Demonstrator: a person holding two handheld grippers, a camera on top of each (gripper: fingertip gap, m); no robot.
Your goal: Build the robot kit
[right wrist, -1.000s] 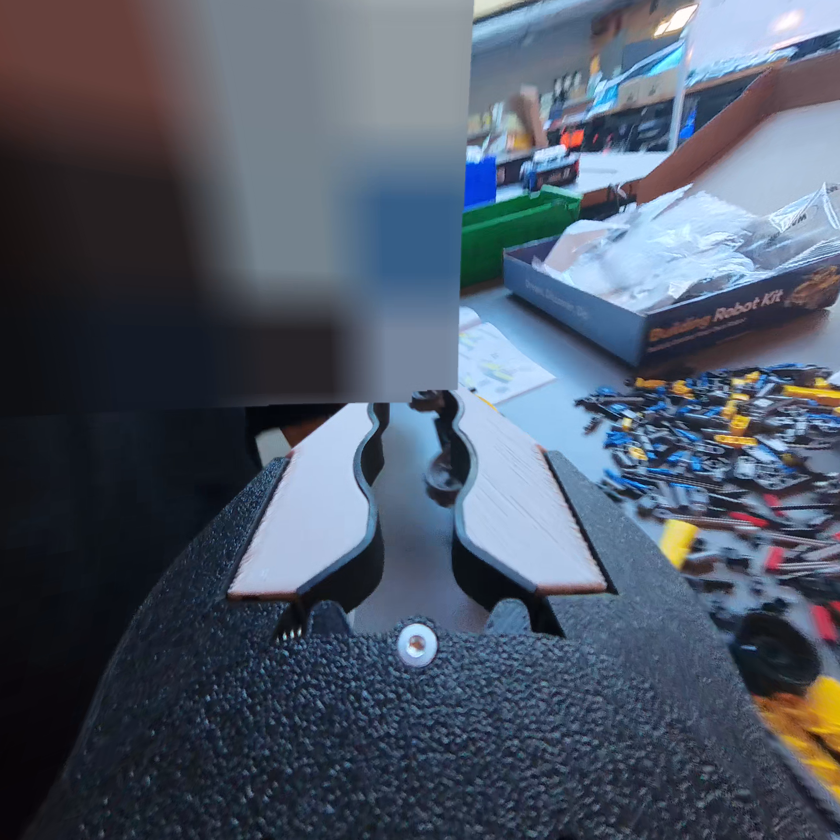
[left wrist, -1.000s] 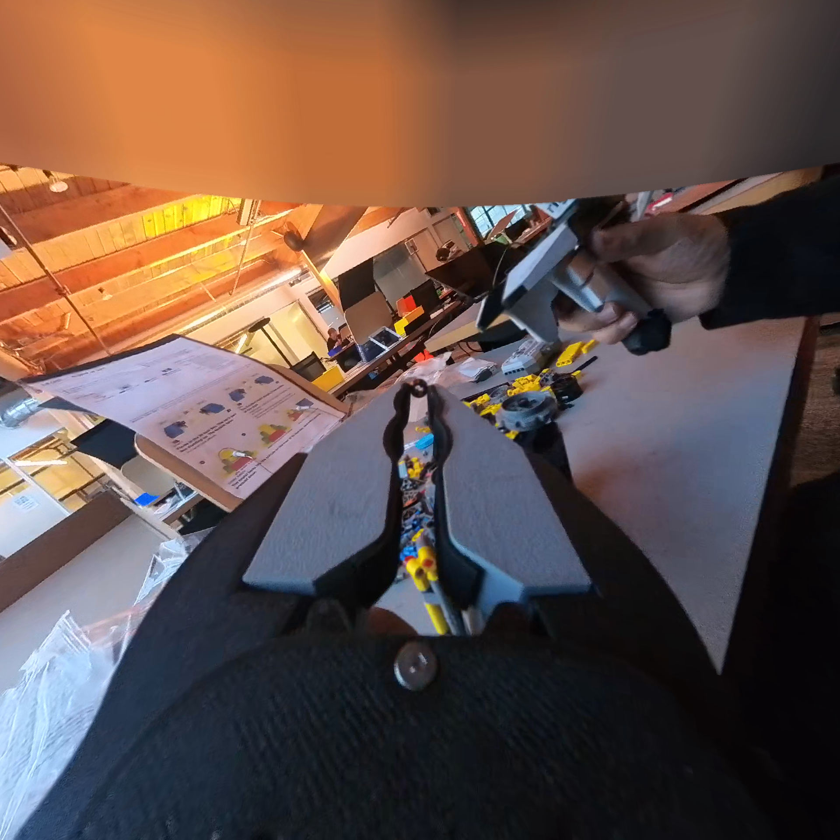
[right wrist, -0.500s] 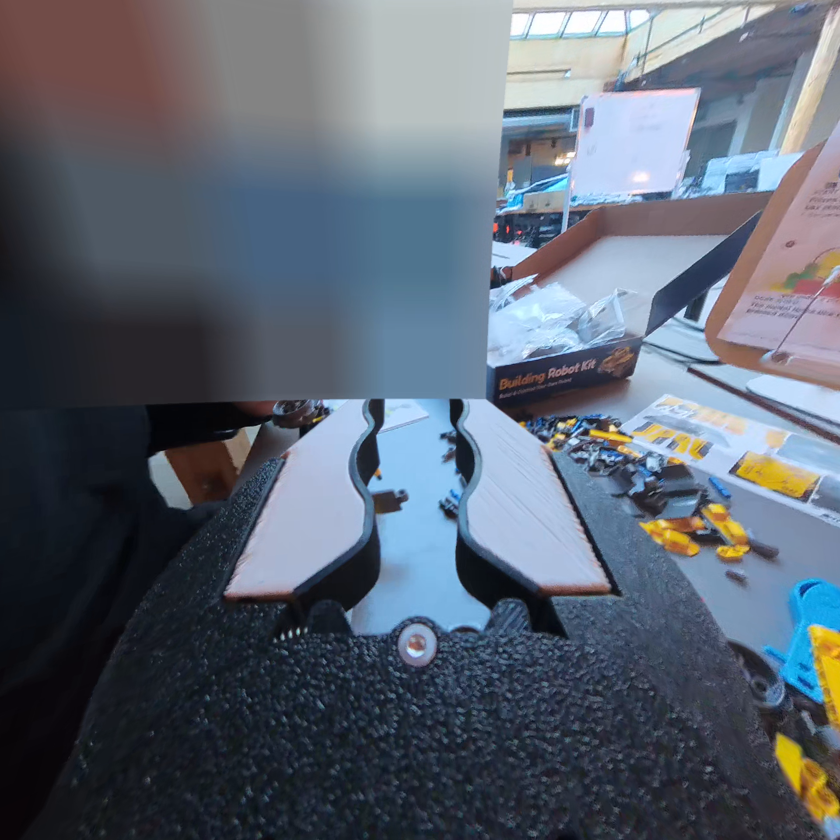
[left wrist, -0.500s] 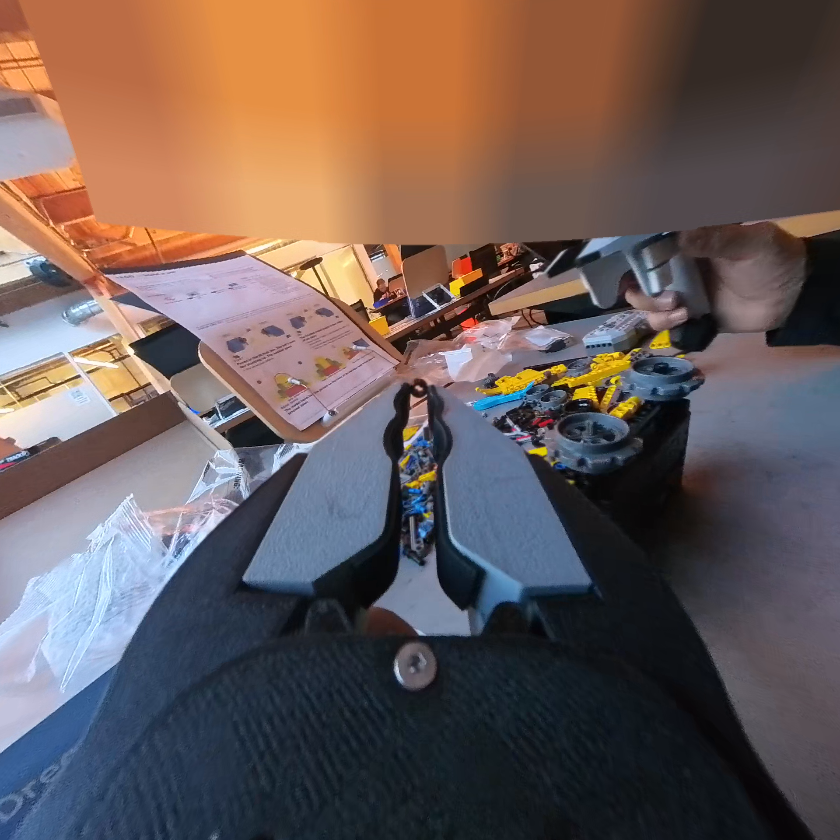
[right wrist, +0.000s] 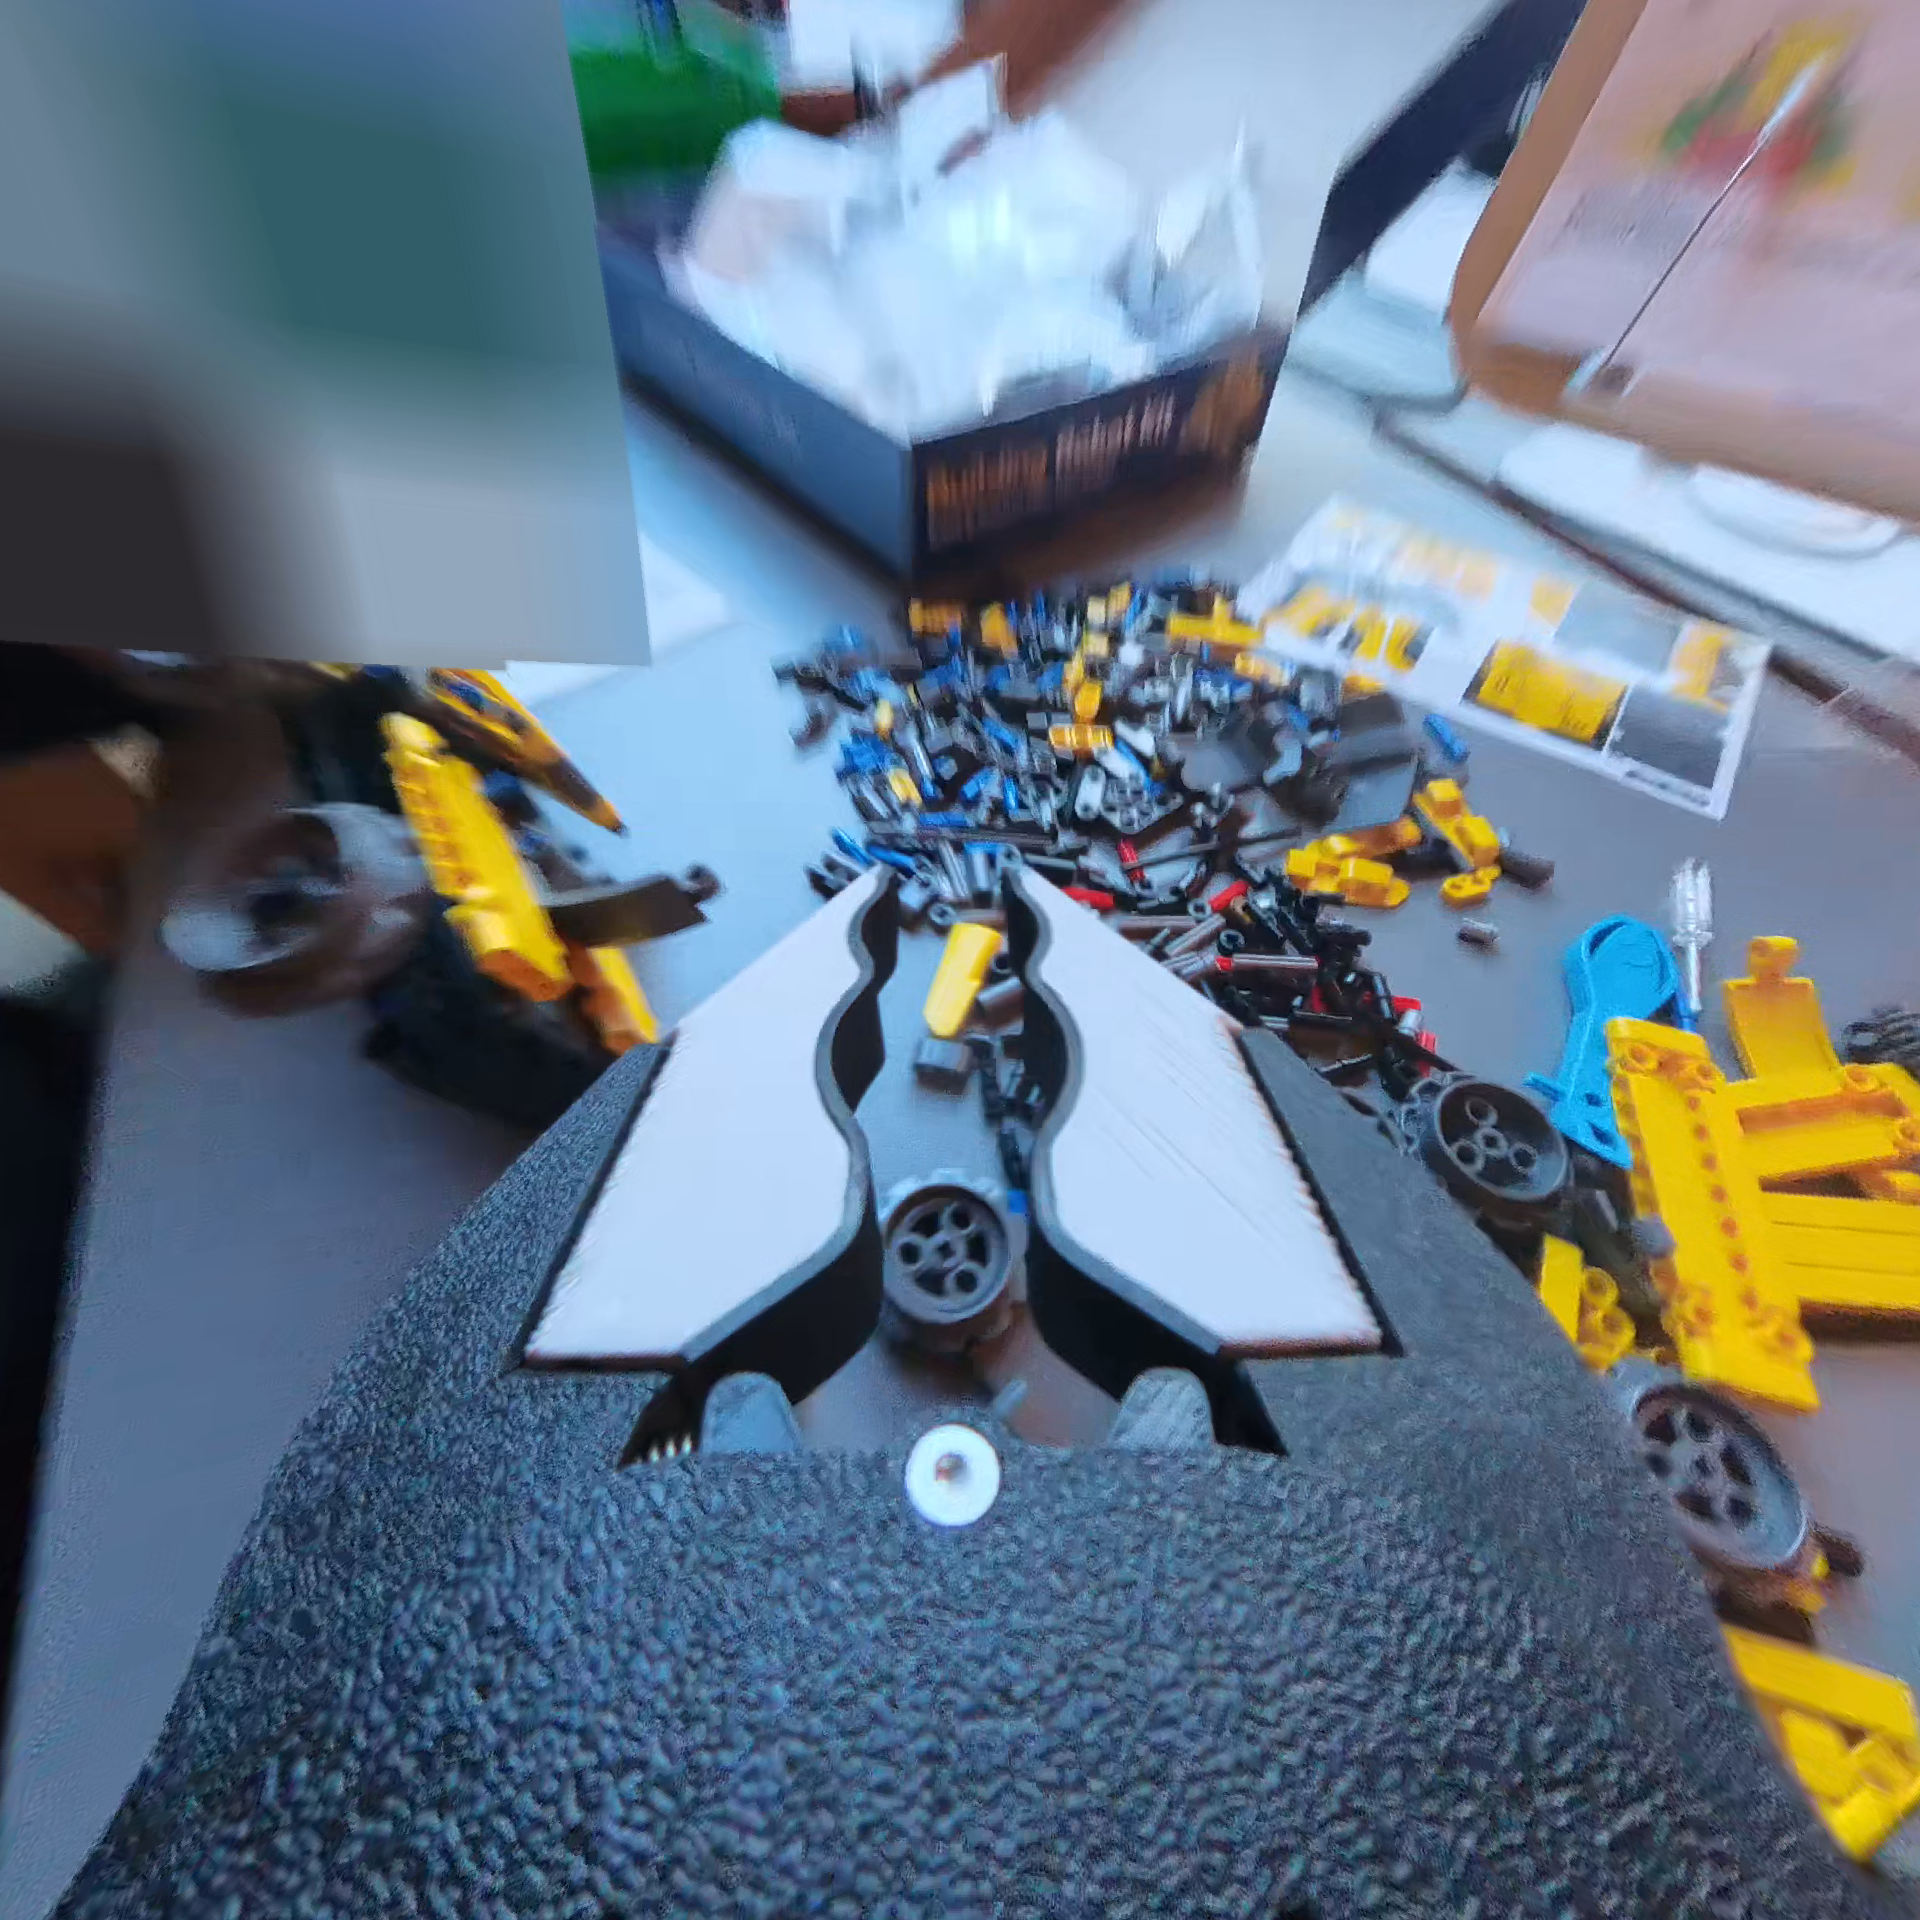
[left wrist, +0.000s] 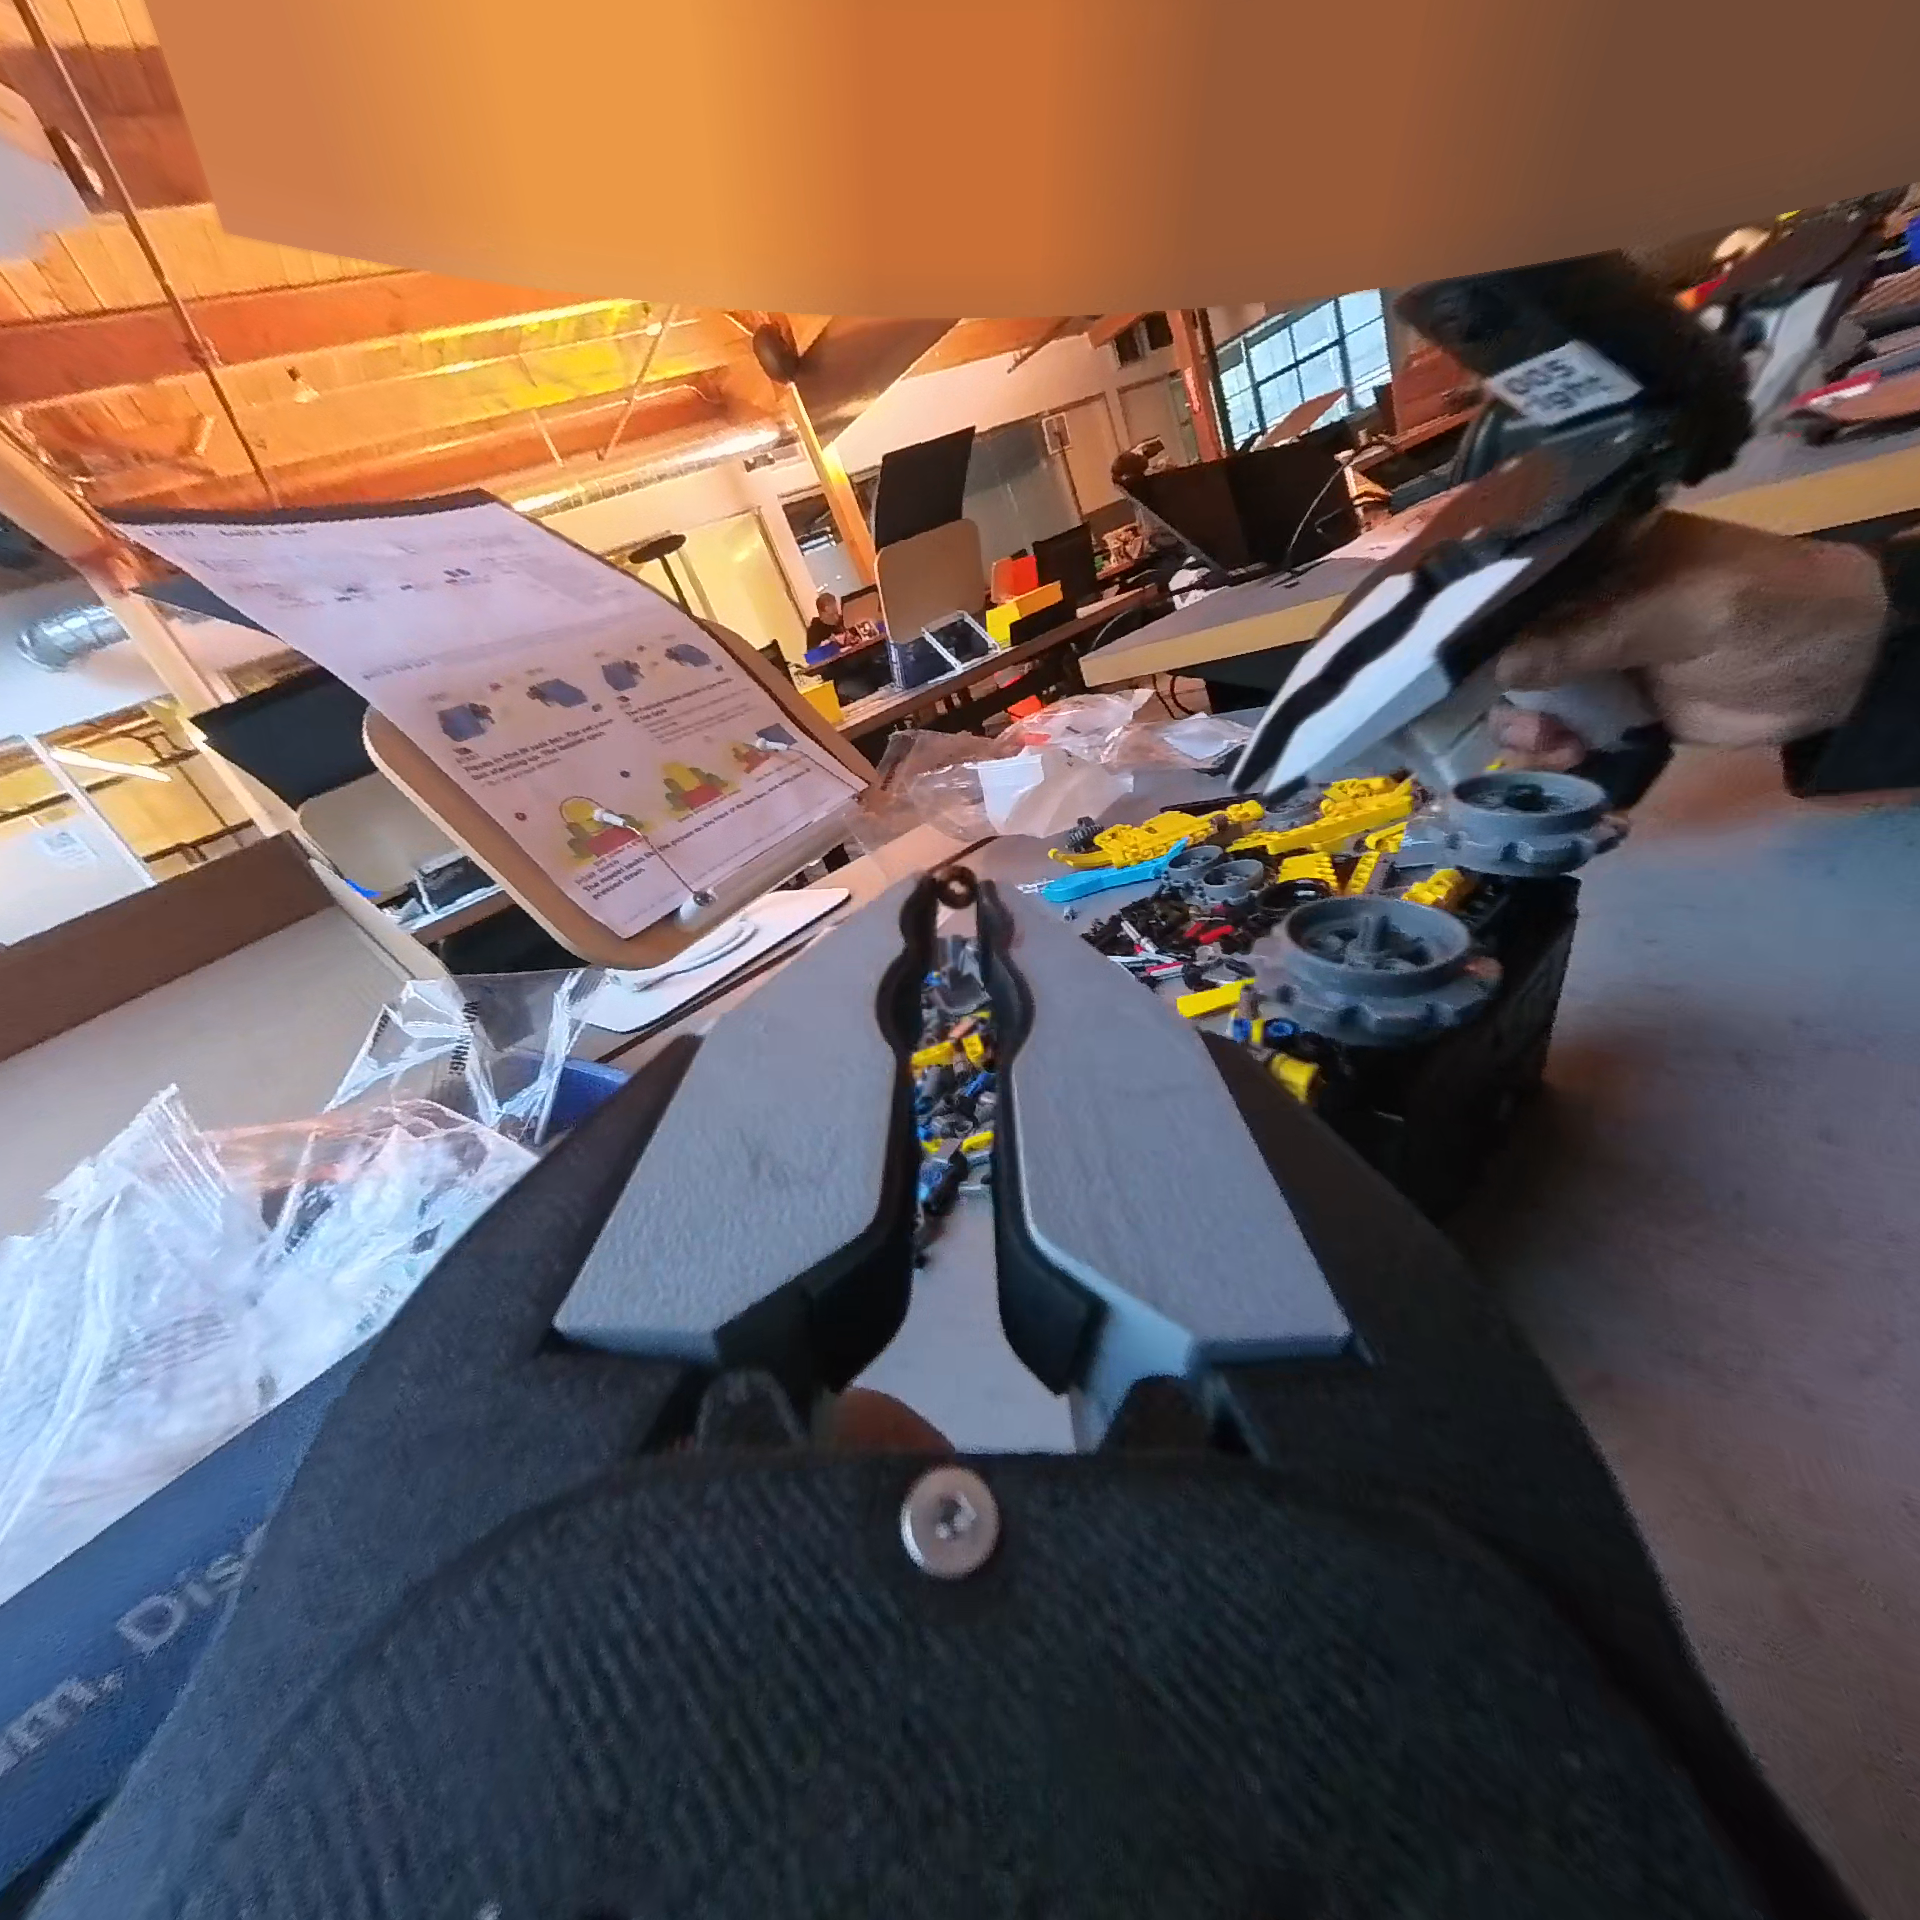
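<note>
My left gripper [left wrist: 951, 914] is shut on a small black ring [left wrist: 952, 886], pinched at its tips and held above the table. Just to its right stands a part-built black model with grey wheel hubs [left wrist: 1382, 956]. My right gripper [right wrist: 948, 883] is open and empty, tilted down over a pile of small black, blue and yellow parts [right wrist: 1091, 748]. A yellow piece [right wrist: 961, 977] and a dark grey wheel [right wrist: 948, 1252] lie on the table between its fingers. In the left wrist view the right gripper [left wrist: 1262, 774] points down at the yellow parts [left wrist: 1299, 821]. The right wrist view is blurred.
An instruction sheet on a wooden stand [left wrist: 499, 707] stands behind the pile. A dark box holding plastic bags [right wrist: 935, 312] is at the back. A printed leaflet [right wrist: 1507, 665], a blue tool [right wrist: 1621, 997], a yellow assembly [right wrist: 1766, 1143] and loose wheels [right wrist: 1491, 1143] lie to the right. There is about 20 cm between the tips of the two grippers. The yellow assembly [right wrist: 1766, 1143] is about 20 cm from my right fingertips and 40 cm from my left.
My right gripper has swung from pointing across the room down onto the parts pile. My left gripper has stayed shut on the ring and turned toward the model.
</note>
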